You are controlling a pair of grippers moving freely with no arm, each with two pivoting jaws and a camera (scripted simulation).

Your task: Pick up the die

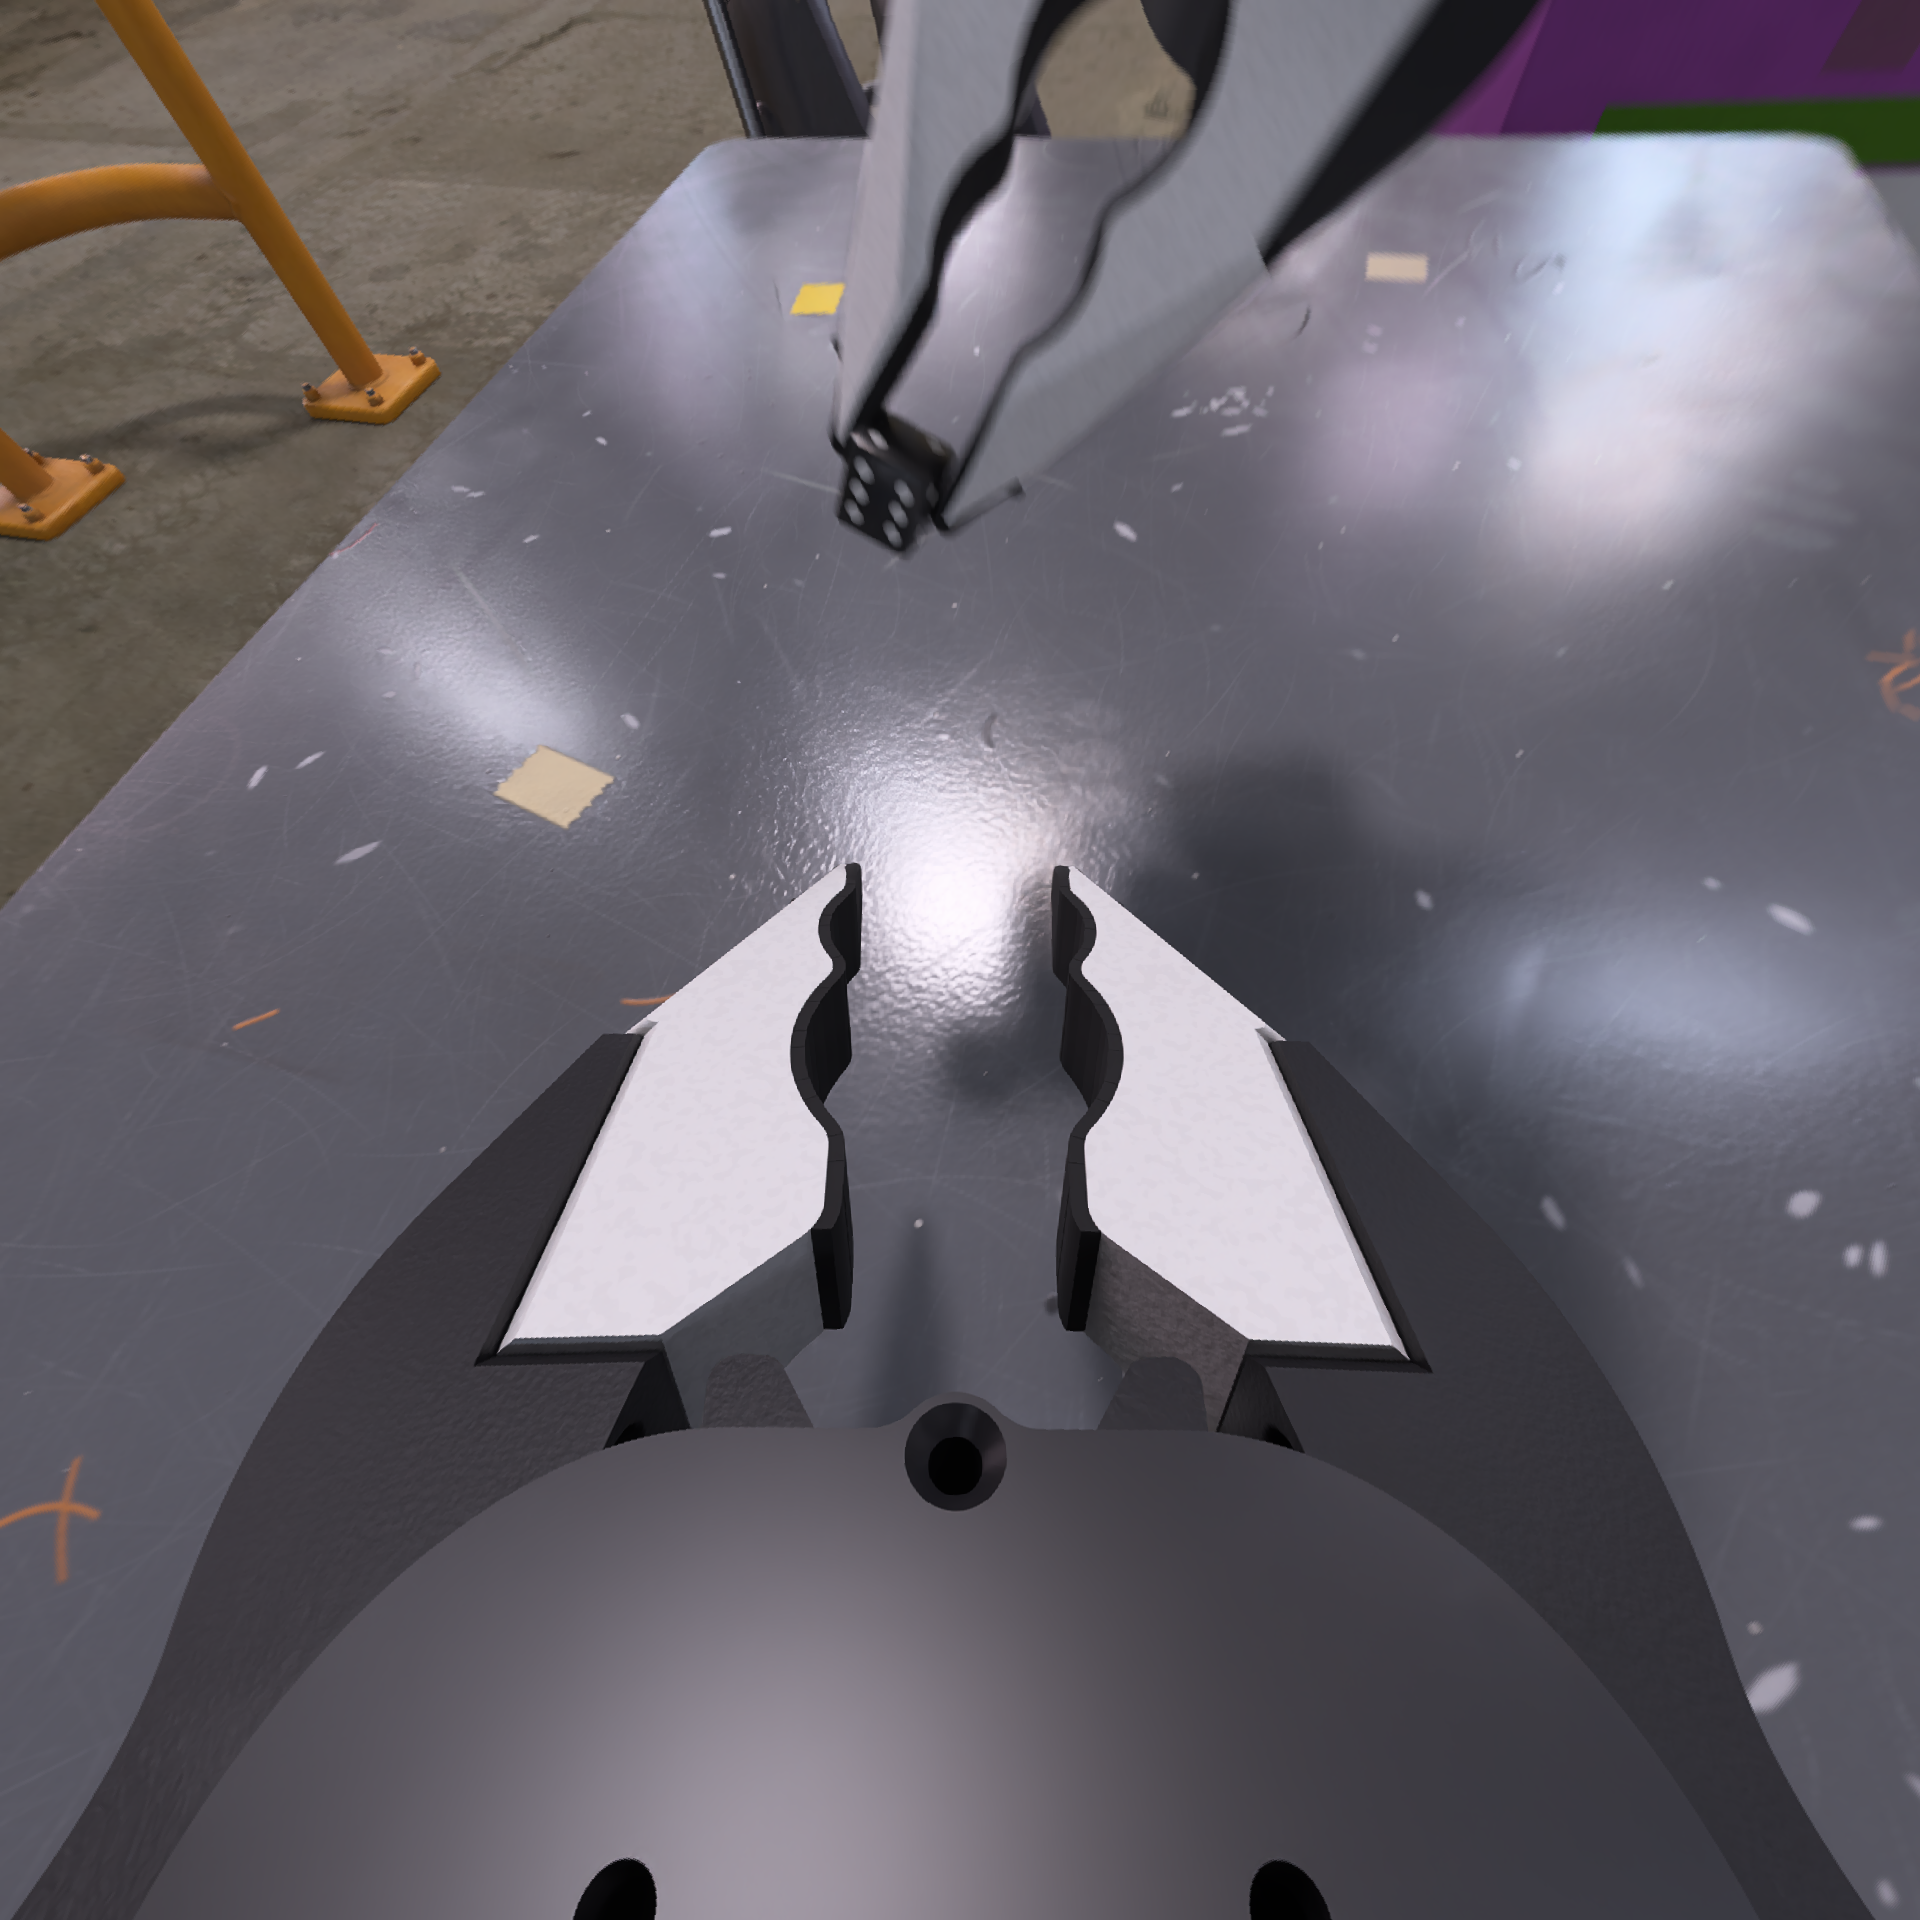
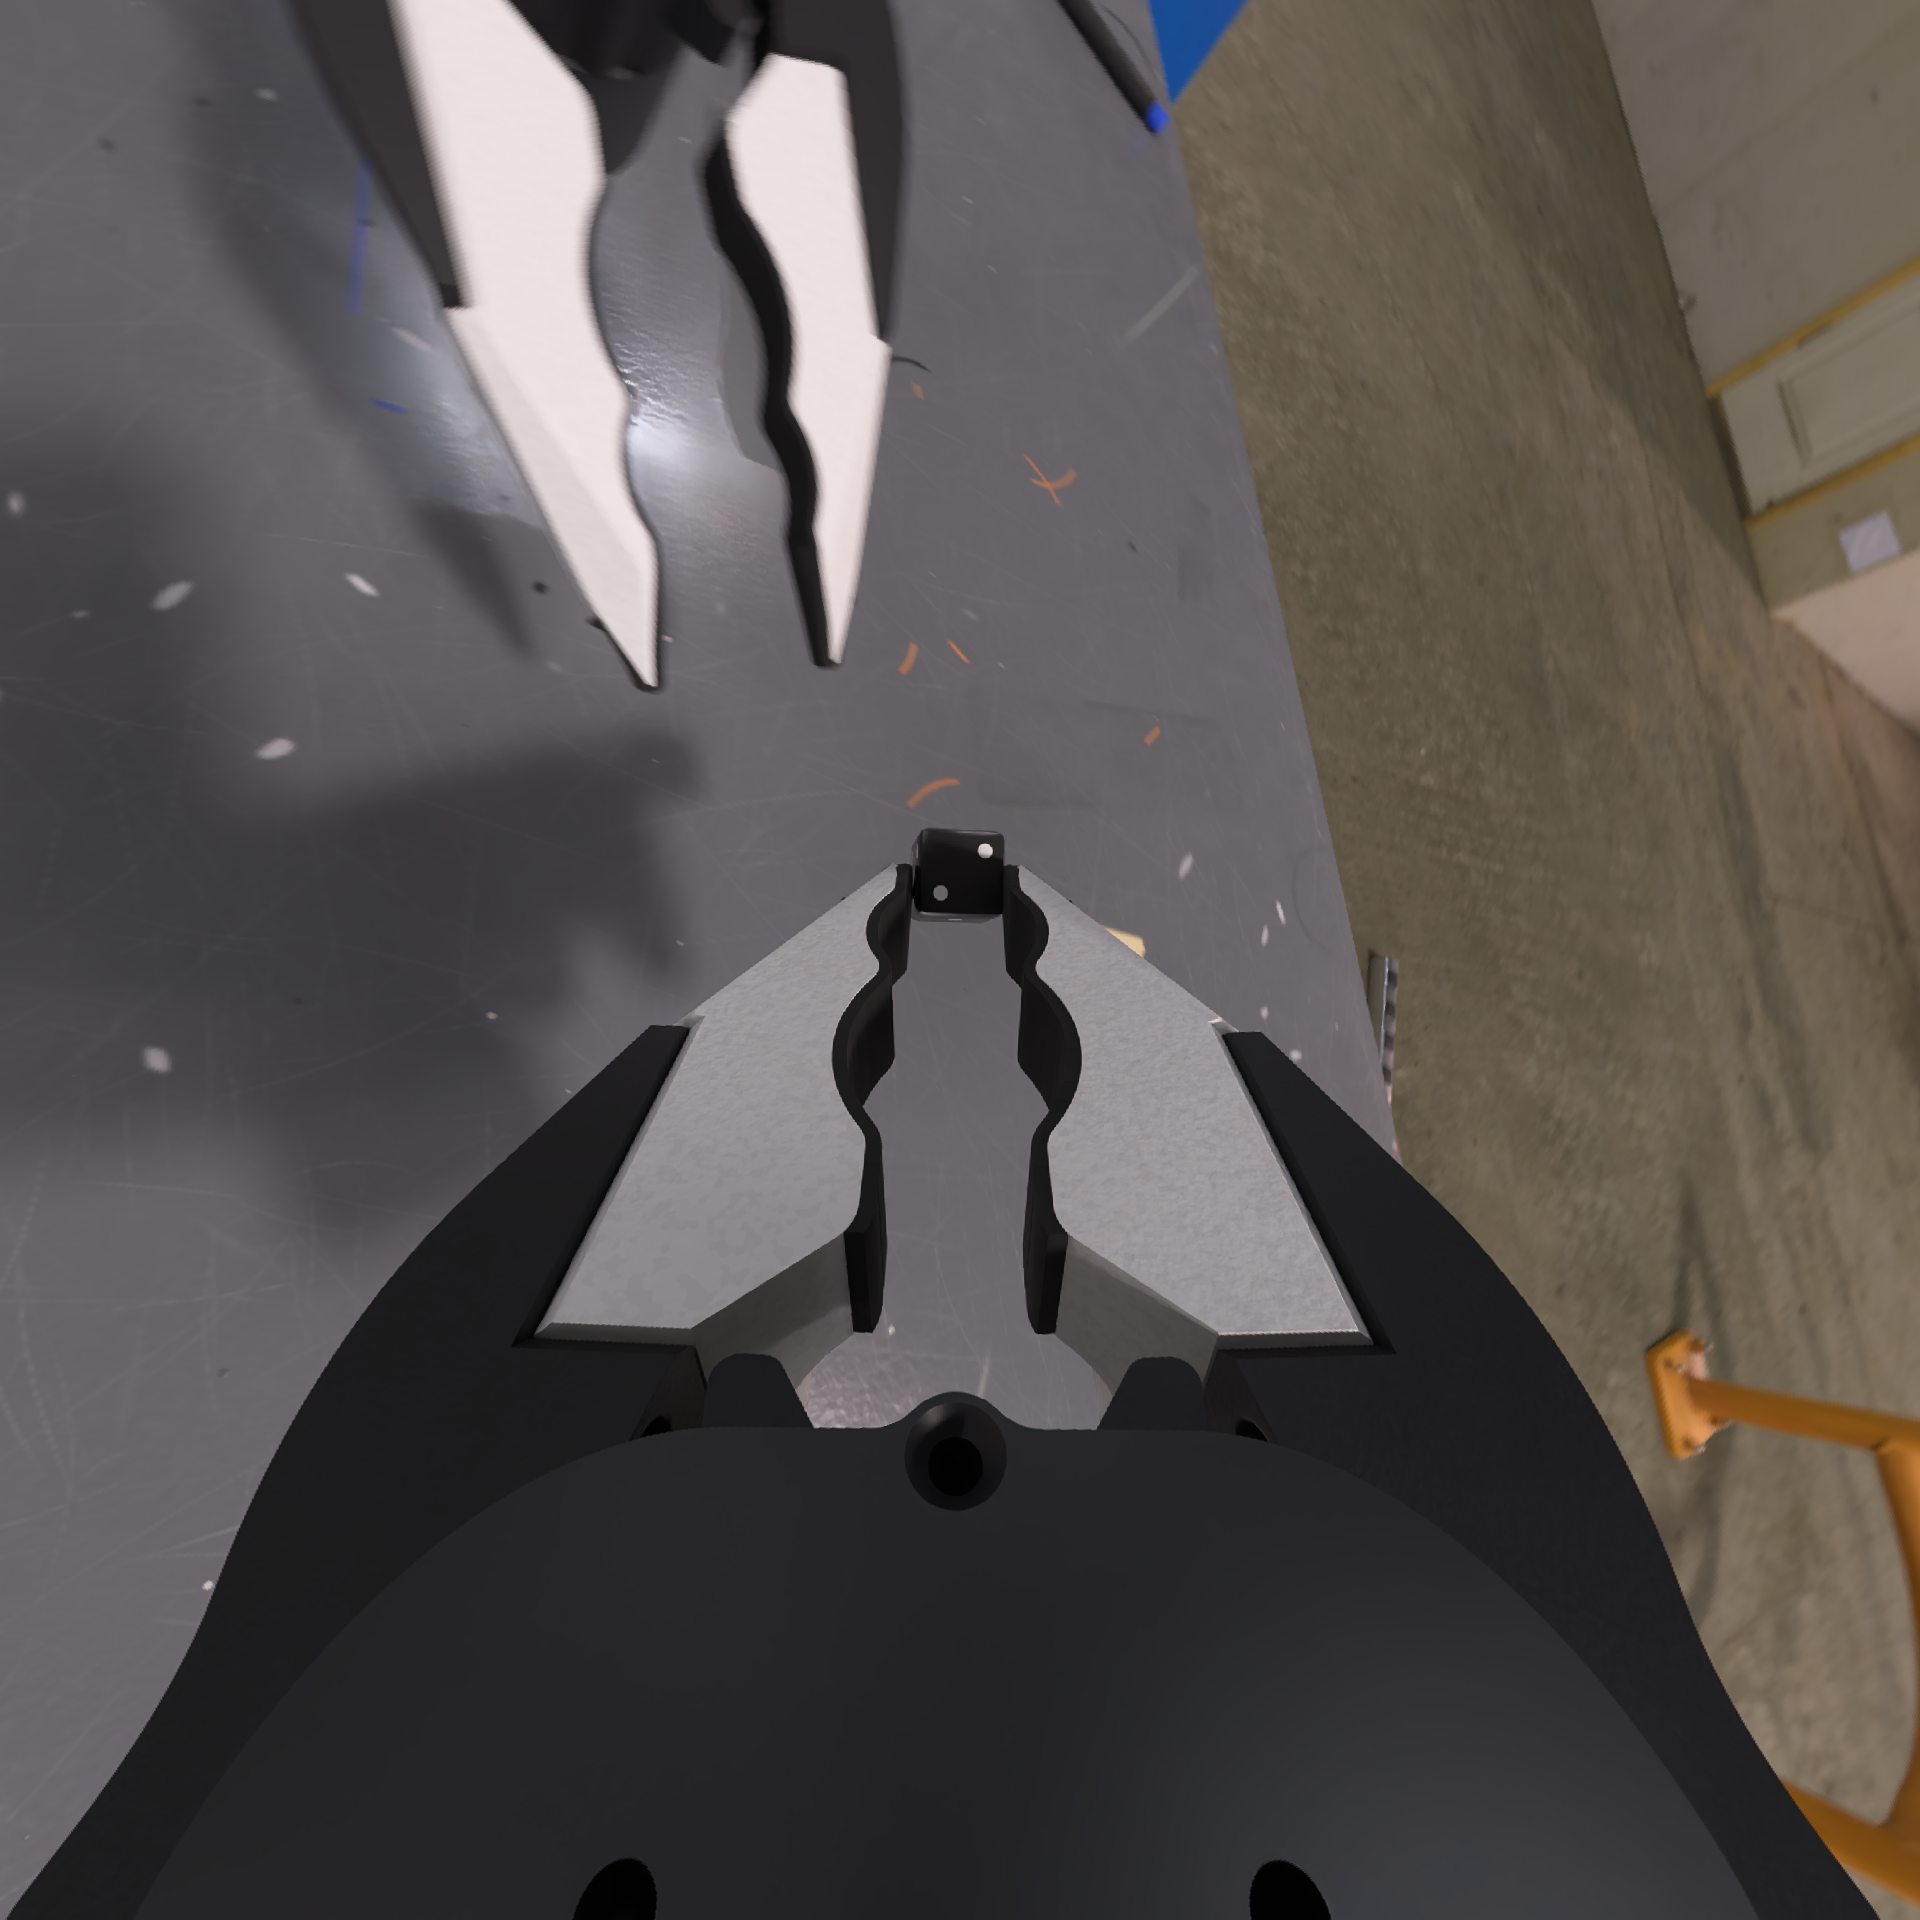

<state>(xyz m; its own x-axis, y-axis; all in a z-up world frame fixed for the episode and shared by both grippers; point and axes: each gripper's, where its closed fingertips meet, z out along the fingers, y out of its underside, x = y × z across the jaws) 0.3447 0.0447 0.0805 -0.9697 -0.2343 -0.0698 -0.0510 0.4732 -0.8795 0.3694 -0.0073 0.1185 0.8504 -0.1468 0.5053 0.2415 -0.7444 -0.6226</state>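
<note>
Nearest in the left wrist view, the left gripper (image 1: 956, 883) hangs above the grey table (image 1: 1455, 727) with its fingers parted at a middling width and nothing between them – only the shiny tabletop shows in the gap. Beyond it lies a tan tape patch (image 1: 553, 785), and farther along the table the right gripper (image 1: 904, 468) comes down from above with its fingertips set on either side of the black die (image 1: 891, 488). In the right wrist view the same die (image 2: 956, 875) sits pinched at the very tips of the right gripper (image 2: 956, 883), the fingers drawn in narrow against its two opposite sides, with a two-pip face turned to the camera. Whether the die has left the table cannot be told for certain; it looks to be at or just above the surface. Past it the left gripper (image 2: 743, 660) points back this way, well apart from the die, and the table's edge gives way to the concrete floor (image 2: 1558, 727), where an orange rail (image 1: 260, 208) is bolted down. By my reading the grasp is made and the lift is the step in hand – the next move calls for a straight, steady rise with the squeeze kept even, since so shallow a tip hold could let the small cube twist or slip out.
</note>
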